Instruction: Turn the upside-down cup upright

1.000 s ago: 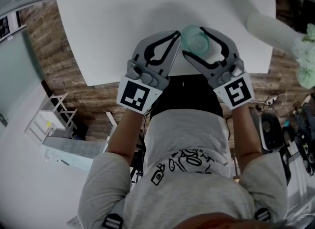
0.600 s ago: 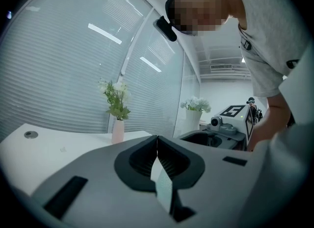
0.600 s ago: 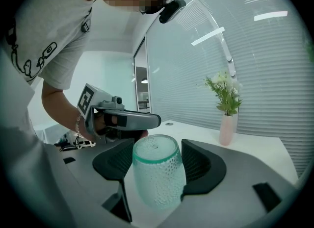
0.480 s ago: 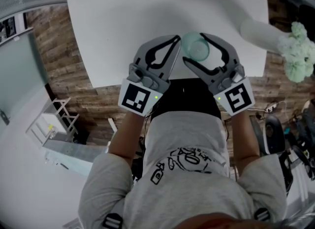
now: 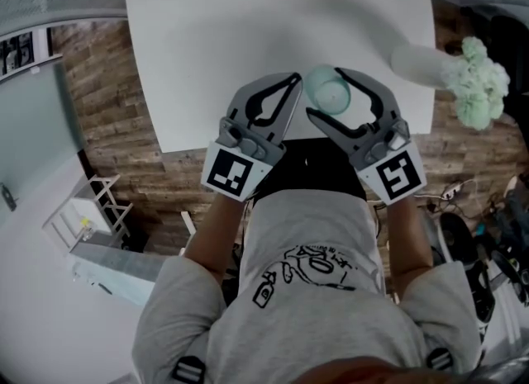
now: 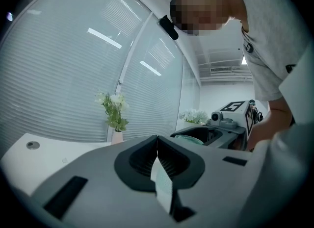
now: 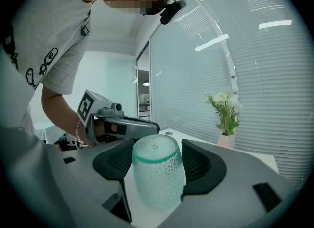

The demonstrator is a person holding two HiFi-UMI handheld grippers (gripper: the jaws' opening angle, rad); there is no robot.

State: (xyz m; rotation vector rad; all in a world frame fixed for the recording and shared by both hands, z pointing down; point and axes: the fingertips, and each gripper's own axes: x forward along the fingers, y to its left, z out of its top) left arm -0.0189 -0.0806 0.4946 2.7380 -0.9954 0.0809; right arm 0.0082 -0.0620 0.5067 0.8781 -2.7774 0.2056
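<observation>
White table (image 5: pixel 248 27) over wood-plank floor; a vase of flowers (image 5: pixel 471 89) sits at its far right corner.

**Head view.**
- The cup (image 5: pixel 332 89) sits near the table's near edge, between the jaws of your right gripper (image 5: pixel 326 95).
- Your left gripper (image 5: pixel 293 81) is just beside it, with its jaws together and nothing in them.

**Left gripper view.**
- The left gripper (image 6: pixel 157 141) has its two pads meeting along one seam, and nothing is between them.
- The right gripper (image 6: pixel 216 131) shows close alongside, with the pale green top of the cup (image 6: pixel 189 139) inside its frame.
- Blinds and a flower vase (image 6: pixel 114 109) stand behind.

**Right gripper view.**
- The jaws of the right gripper (image 7: pixel 157 146) stand wide, with one ribbed pad on each flank of the cup (image 7: pixel 157 178). I read this as a clamp across the body.
- The cup is dimpled, translucent and green-banded.
- Its closed base faces up, so it is not yet upright.
- You cannot tell from this view whether its rim has cleared the tabletop.
- The left gripper (image 7: pixel 122 124) sits just behind the cup.

**Step in hand (judgement).** The grasp is made and the turn has not begun.

**What the next move calls for:**
- Get enough height that the rim will not scrape the table.
- Roll the right wrist a half turn so the mouth faces up.
- Hold the clamp firm, because the wall is rounded and may slip.
- Keep the left gripper out of the swing.
- Lower the cup base-first onto the table before you part the jaws.
</observation>
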